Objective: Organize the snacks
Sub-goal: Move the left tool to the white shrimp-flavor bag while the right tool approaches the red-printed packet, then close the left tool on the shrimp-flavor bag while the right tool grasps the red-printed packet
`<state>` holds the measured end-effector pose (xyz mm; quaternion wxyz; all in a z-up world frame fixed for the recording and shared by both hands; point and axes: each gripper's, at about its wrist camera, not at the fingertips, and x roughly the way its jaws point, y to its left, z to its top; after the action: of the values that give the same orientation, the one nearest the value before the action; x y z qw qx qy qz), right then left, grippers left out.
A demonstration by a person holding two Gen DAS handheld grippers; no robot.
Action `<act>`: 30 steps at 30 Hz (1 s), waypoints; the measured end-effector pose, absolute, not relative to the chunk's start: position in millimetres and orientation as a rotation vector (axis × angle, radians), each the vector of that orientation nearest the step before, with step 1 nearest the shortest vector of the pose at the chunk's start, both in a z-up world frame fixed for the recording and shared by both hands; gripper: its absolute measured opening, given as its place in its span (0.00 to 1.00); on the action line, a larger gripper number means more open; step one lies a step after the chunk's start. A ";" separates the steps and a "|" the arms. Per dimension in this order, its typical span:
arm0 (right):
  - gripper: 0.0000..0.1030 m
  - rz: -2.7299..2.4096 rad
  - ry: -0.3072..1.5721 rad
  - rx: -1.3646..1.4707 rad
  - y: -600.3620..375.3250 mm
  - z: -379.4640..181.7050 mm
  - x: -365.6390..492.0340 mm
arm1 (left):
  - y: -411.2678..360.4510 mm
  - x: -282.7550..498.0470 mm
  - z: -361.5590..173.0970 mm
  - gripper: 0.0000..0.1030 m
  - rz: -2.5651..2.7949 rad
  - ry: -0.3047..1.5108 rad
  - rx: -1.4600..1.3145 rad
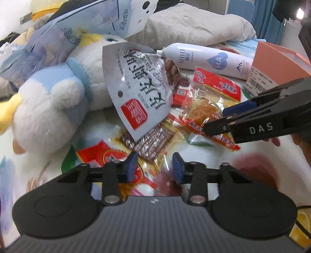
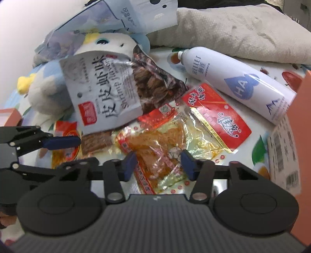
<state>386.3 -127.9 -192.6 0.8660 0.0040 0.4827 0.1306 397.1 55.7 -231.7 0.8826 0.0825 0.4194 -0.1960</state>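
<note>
Both wrist views are evenly lit by soft indoor light, with weak shadows. A bright lamp (image 1: 300, 13) flares at the left view's upper right corner. Glare streaks the foil shrimp snack bag (image 2: 101, 87) and clear wrappers. Fisheye bending curves the edges; the borders and the plush toy (image 1: 48, 109) are smeared soft.

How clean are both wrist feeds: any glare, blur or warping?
Left wrist: a lamp flares top right, the plush toy is smeared, edges bow. Right wrist: glare on the clear packet, the box label blurs, the spray can stays readable.
</note>
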 end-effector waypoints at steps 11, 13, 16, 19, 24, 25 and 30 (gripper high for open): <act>0.46 0.317 1.022 -0.017 -127.9 -195.0 349.8 | 53.8 361.9 -228.1 0.29 -0.413 0.915 0.119; 0.46 0.323 1.019 -0.030 -126.1 -194.2 340.0 | 51.4 353.7 -226.1 0.28 -0.425 0.919 0.119; 0.46 0.323 1.013 -0.027 -127.4 -192.9 330.4 | 51.4 343.9 -221.2 0.28 -0.433 0.900 0.130; 0.46 0.331 1.002 -0.028 -128.4 -193.1 325.8 | 55.9 339.6 -208.3 0.30 -0.405 0.842 0.113; 0.45 0.341 0.987 -0.025 -130.2 -193.8 321.7 | 71.6 367.4 -189.9 0.81 -0.288 0.767 -0.033; 0.45 0.342 0.982 -0.029 -129.8 -194.1 320.7 | 74.7 375.3 -189.3 0.82 -0.251 0.751 -0.061; 0.41 0.345 0.973 -0.032 -129.8 -193.6 320.0 | 66.7 417.0 -193.4 0.81 -0.207 0.748 -0.128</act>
<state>320.0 -129.8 -193.6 0.8696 -0.0151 0.4652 0.1651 417.0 66.7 -193.4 0.9237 -0.0624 0.3643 -0.1009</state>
